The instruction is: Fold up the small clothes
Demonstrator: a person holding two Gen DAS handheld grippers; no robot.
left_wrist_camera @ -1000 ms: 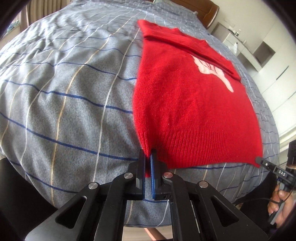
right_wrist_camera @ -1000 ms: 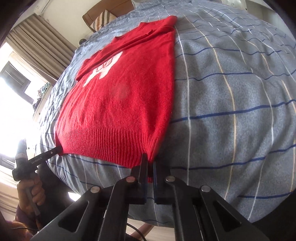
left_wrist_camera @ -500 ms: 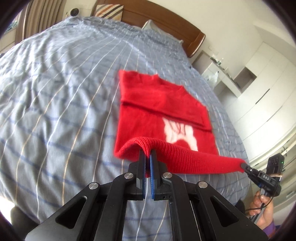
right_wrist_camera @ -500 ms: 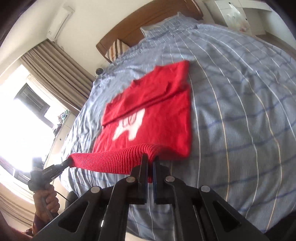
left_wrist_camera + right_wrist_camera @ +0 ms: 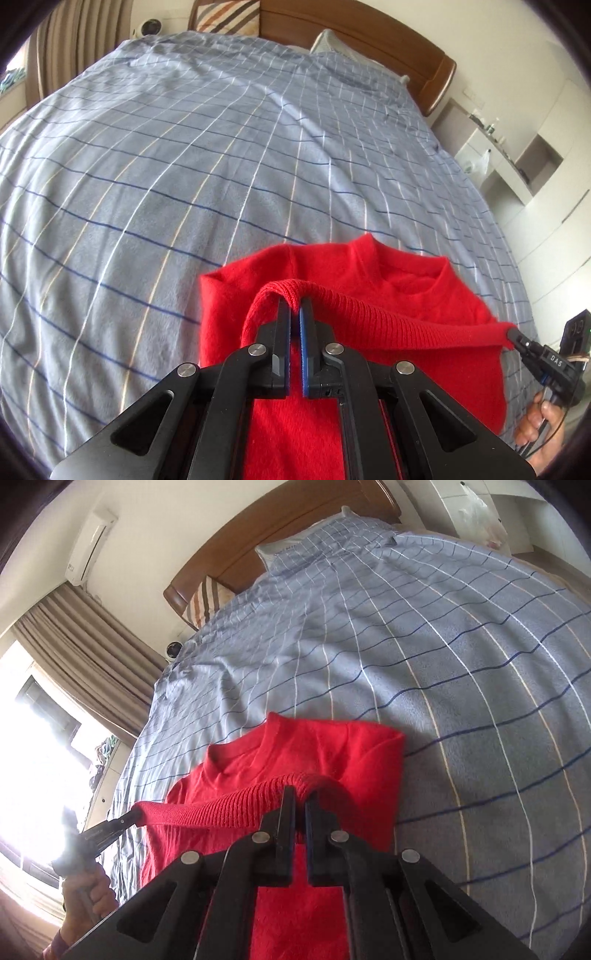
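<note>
A small red knitted sweater [image 5: 406, 295] lies on the bed, its neckline [image 5: 413, 284] towards the headboard. My left gripper [image 5: 294, 306] is shut on the left corner of its ribbed hem [image 5: 388, 317], lifted above the chest. My right gripper [image 5: 300, 794] is shut on the other hem corner [image 5: 221, 808]. The hem stretches taut between the two grippers, doubled over the body of the sweater [image 5: 332, 749]. Each wrist view shows the other gripper at its edge: the right gripper [image 5: 515, 338] and the left gripper [image 5: 131, 818], both pinching red knit.
The bed carries a blue-grey checked duvet [image 5: 184, 166] with a wooden headboard [image 5: 369, 40] and a striped cushion [image 5: 205, 602] at the far end. White cabinets [image 5: 535, 166] stand on one side, curtains and a bright window [image 5: 44, 757] on the other. A hand [image 5: 543, 424] grips the right gripper's handle.
Both grippers have lifted the hem off the duvet and carried it towards the neckline, folding the lower half of the sweater over the upper half. The white print is now covered.
</note>
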